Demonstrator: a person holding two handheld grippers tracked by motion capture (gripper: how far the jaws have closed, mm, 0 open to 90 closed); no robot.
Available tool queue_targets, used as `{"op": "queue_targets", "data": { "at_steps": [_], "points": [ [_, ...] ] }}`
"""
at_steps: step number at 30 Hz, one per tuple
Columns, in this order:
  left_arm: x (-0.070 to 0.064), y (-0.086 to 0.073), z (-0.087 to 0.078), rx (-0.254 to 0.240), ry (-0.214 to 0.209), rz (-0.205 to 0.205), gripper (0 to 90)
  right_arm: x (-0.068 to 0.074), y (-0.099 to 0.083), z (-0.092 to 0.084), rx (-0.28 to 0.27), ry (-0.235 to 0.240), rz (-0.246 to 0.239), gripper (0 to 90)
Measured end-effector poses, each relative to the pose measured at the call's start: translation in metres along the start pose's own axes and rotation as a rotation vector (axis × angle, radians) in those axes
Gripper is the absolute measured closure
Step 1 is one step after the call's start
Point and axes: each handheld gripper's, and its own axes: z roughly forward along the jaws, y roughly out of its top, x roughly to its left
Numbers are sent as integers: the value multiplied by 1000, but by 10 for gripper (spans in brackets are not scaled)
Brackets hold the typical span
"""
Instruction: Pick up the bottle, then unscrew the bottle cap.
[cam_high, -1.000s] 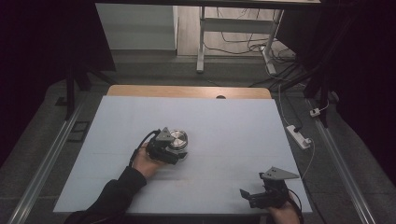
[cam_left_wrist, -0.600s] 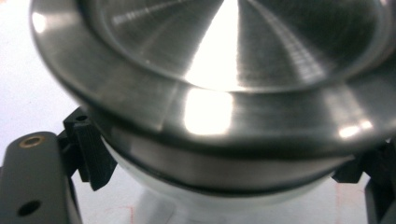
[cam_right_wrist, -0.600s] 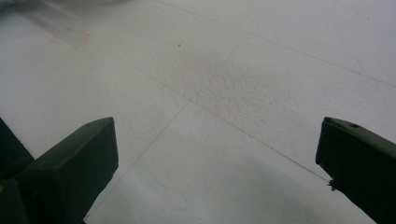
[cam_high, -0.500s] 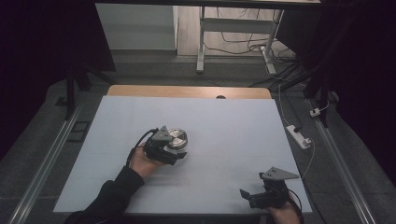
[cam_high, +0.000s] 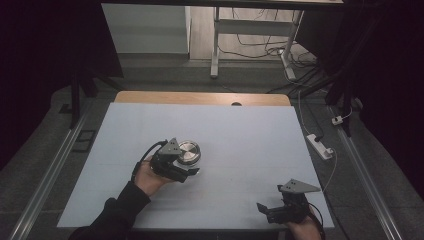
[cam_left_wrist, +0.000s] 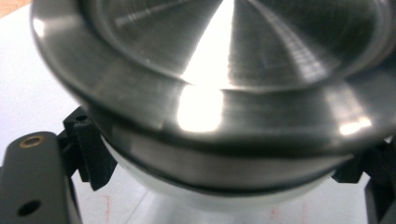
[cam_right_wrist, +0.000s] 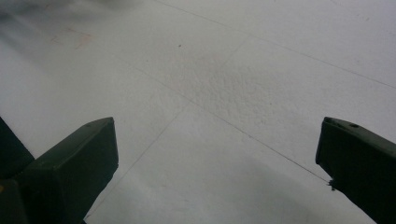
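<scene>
Now that the left gripper (cam_high: 187, 169) is clamped on the round shiny metal tin (cam_high: 189, 152), it has lifted slightly off the white counter (cam_high: 250, 145); the right gripper (cam_high: 266, 210) waits, jaws apart.

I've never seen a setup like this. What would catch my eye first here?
Probably the shiny round metal disc, left of the middle of the pale table, clamped in the left gripper; in the left gripper view it gleams close up, between the black jaws. Next, the right gripper at the table's near right edge, jaws wide apart over bare tabletop with nothing between them.
</scene>
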Motion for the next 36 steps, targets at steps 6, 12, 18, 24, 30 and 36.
{"op": "queue_targets", "data": {
  "at_steps": [6,12,18,24,30,36],
  "points": [
    [-9,1,-5,-2,-28,7,154,0,0,0,0,0,-2,0],
    [-20,2,-9,2,-56,27,154,0,0,0,-1,0,-4,0],
    [-24,3,-8,7,-66,34,154,0,0,-1,-3,1,-5,0],
    [-23,3,-6,11,-68,34,154,-1,0,-2,-19,7,6,0],
    [-23,2,-5,18,-69,37,154,3,4,-5,-44,25,-4,0],
    [-23,2,-2,16,-77,32,154,8,10,-6,-61,39,-23,0]
  ]
}}
